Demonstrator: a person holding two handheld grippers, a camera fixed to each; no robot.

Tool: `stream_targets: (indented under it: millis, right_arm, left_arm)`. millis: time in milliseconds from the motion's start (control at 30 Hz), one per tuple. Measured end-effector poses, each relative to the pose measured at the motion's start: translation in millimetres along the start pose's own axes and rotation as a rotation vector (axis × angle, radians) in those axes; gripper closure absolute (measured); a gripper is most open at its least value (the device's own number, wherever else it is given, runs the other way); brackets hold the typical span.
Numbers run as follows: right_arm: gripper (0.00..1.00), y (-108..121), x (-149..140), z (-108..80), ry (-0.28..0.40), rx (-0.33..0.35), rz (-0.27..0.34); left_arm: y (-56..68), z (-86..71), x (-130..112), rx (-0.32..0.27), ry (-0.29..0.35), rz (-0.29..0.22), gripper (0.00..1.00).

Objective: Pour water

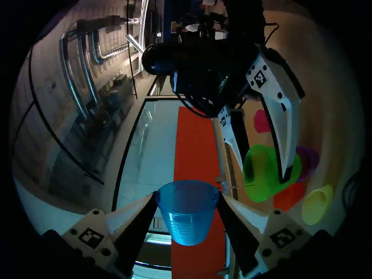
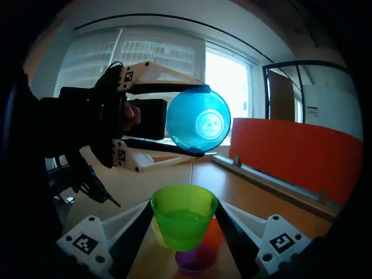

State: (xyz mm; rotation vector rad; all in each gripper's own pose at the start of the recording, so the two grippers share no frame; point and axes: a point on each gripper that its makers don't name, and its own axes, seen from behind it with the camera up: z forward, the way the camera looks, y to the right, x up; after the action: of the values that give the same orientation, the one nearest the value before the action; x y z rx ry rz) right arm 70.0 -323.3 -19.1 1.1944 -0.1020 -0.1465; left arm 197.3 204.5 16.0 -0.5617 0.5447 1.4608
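Between the L gripper point(image 1: 187, 200) fingers sits a blue plastic cup point(image 1: 187, 211). Both fingers are clamped on its sides just below the rim. In the left gripper view the room looks rolled sideways. In the right gripper view the same cup lies tipped over on its side, base twd the camera, w/ a hand point(image 2: 132, 114) on the grip behind it.

A thin thread of water point(image 2: 190, 172) runs from the blue cup's lower rim straight down into a green cup point(image 2: 184, 223). The green cup is upright w/ water in the bottom part. The R gripper point(image 2: 184, 207) has it pinched from both sides, fingers tight vs. its wall. It sits below the blue cup and a bit nearer the camera, the two cups apart.

Under and around the green cup, on a wooden table point(image 2: 242, 186), are spare cups:
- a purple cup point(image 2: 196, 260), mouth up, nearest the camera
- a yellow cup point(image 2: 158, 232), partly hidden behind the green one on the left
- an orange-red cup point(image 2: 214, 235), on the right
- a pink cup point(image 1: 261, 122), farther along the table in the left gripper view

An orange partition point(image 2: 297, 153) runs along the table's far edge, w/ a bright window point(image 2: 228, 79) behind it.
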Motion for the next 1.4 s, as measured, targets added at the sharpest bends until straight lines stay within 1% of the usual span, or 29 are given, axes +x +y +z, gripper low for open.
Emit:
stream_targets:
  millis: [300,800,1100,1300,1400]
  right_arm:
    - [0.08,0.7,1.5,-0.6,0.002,-0.001,-0.001]
    - [0.08,1.0,0.7,-1.7,0.004,-0.003,0.001]
    - [0.08,2.1,1.5,-1.5,0.004,-0.006,-0.001]
    - [0.08,3.2,1.7,-1.9,0.004,-0.009,-0.002]
    - [0.08,3.3,1.7,-2.5,0.004,-0.008,-0.002]
  left_arm:
    - [1.1,1.7,2.1,0.000,0.002,0.006,0.12]
    - [-1.6,2.8,1.3,0.002,0.001,0.004,0.12]
    - [-3.1,4.5,1.9,0.009,-0.002,-0.030,0.12]
    - [-2.1,4.6,1.6,0.008,-0.003,-0.021,0.12]
    - [-2.2,4.1,0.8,0.008,-0.006,-0.027,0.12]
